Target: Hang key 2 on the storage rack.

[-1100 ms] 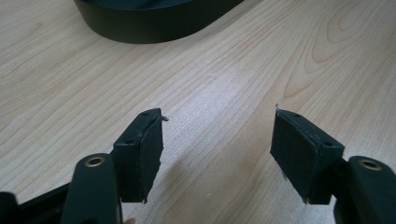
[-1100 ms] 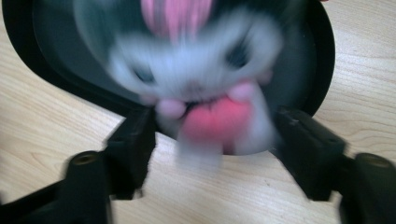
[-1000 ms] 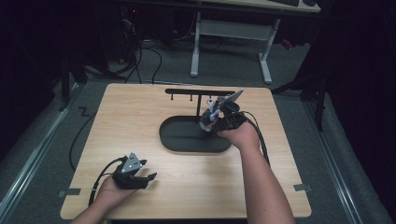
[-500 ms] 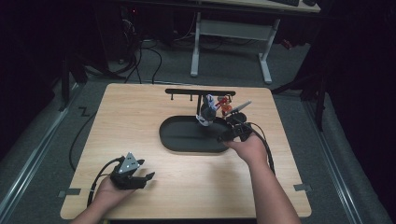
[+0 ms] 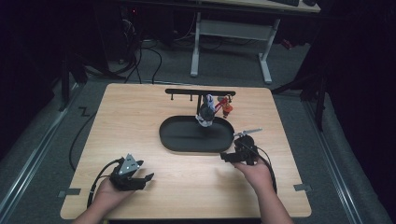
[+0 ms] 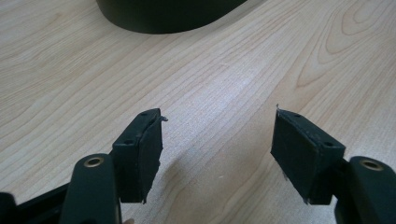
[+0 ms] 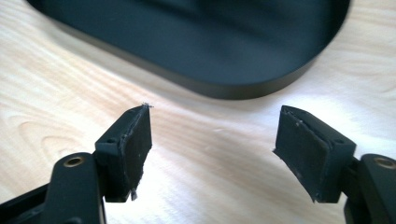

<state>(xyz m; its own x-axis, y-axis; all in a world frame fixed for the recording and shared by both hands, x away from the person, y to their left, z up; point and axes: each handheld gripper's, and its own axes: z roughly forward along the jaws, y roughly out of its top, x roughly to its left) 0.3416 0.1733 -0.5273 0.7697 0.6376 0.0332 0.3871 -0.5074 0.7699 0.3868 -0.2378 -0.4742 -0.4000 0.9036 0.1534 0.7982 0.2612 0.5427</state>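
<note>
Right hand-held gripper (image 5: 229, 157), jaws apart, seemingly just beside black tray (image 5: 177, 140).

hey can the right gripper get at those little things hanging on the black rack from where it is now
Probably yes. The right gripper has open, empty jaws beside the black tray. The hanging items dangle behind the tray's far rim, with nothing standing between; it would likely need to lift over the tray.

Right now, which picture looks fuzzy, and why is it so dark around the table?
In the right gripper view the black tray is blurred; in the left gripper view the wooden table looks sharp, grain showing. In the high view light falls on the table while the floor around stays dark.
</note>
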